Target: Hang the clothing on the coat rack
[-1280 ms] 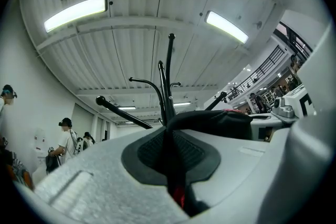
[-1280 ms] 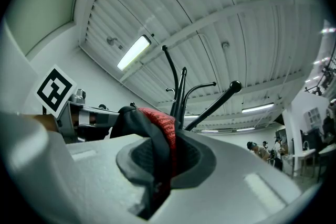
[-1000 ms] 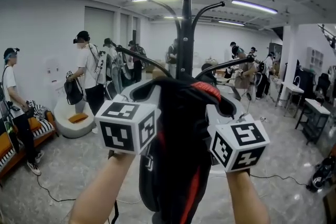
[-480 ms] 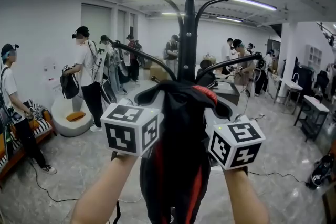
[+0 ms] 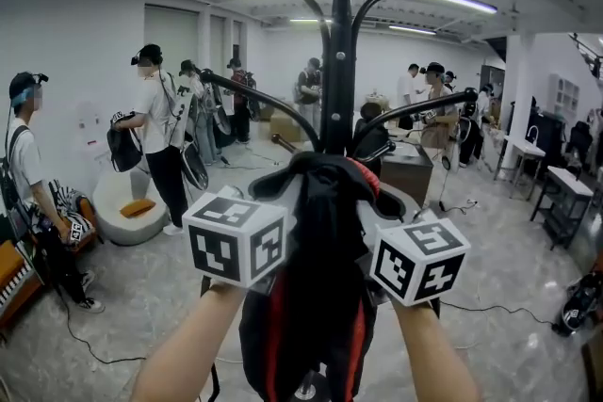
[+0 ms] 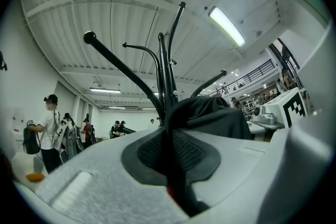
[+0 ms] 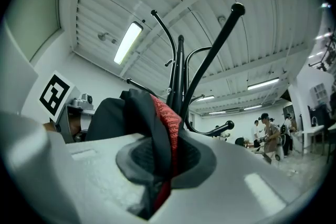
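Observation:
A black garment with red trim (image 5: 316,297) hangs between my two grippers, right in front of the black coat rack (image 5: 337,61). Its bunched collar sits against the pole, just below the curved arms. My left gripper (image 5: 279,191) is shut on the collar's left side, and in the left gripper view the black cloth (image 6: 210,118) is pinched between the pads of the left gripper (image 6: 170,150). My right gripper (image 5: 379,199) is shut on the right side. In the right gripper view the red and black fabric (image 7: 144,113) is clamped in that same right gripper (image 7: 161,157). Both fingertip pairs are hidden by cloth in the head view.
The rack's arms (image 6: 123,68) spread above and beside the garment. Several people stand at the left and back of the room. A white seat with an orange cushion (image 5: 127,207) is at the left, tables (image 5: 565,193) at the right, and a cable (image 5: 490,311) lies on the floor.
Both grippers have sunk a little with the garment and come closer to the rack's pole. The collar now sits lower against the pole.

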